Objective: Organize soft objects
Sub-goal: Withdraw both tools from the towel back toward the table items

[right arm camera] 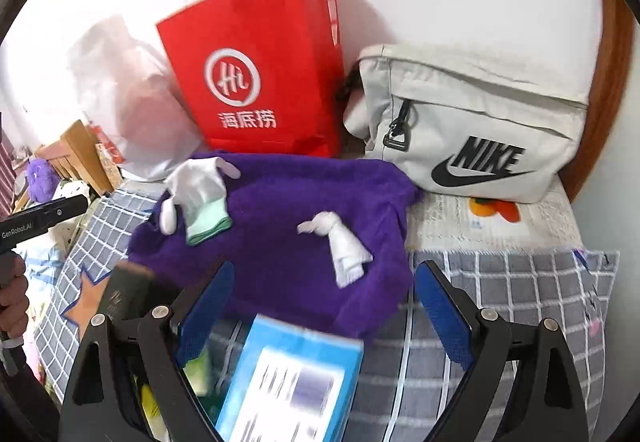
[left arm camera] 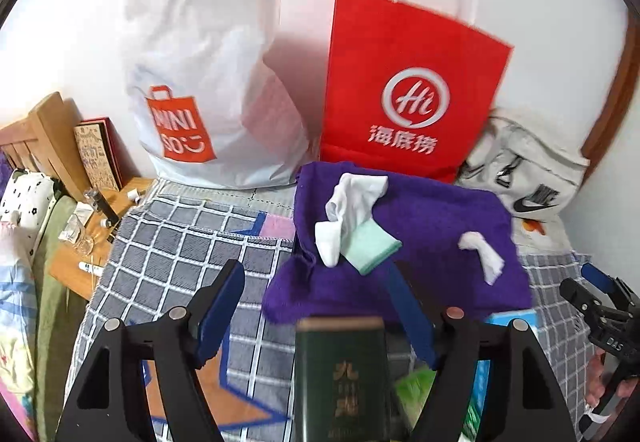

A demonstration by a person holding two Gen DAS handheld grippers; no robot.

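- The left wrist view looks forward between the open fingers of the left hand-held gripper (left arm camera: pixel 316 316), low over the bed, facing the wall.
- The right wrist view looks the same way from the right hand-held gripper (right arm camera: pixel 324 316), equally near.
- Both views share the purple towel (left arm camera: pixel 420 242) (right arm camera: pixel 280 242) and red paper bag (left arm camera: pixel 412 82) (right arm camera: pixel 256 62).

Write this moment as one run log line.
left gripper: open, empty | right gripper: open, empty | glove, knotted white cloth: on purple towel

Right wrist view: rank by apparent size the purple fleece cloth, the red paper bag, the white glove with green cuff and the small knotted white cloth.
1. Purple fleece cloth
2. Red paper bag
3. White glove with green cuff
4. Knotted white cloth, close to the glove, so unsure.
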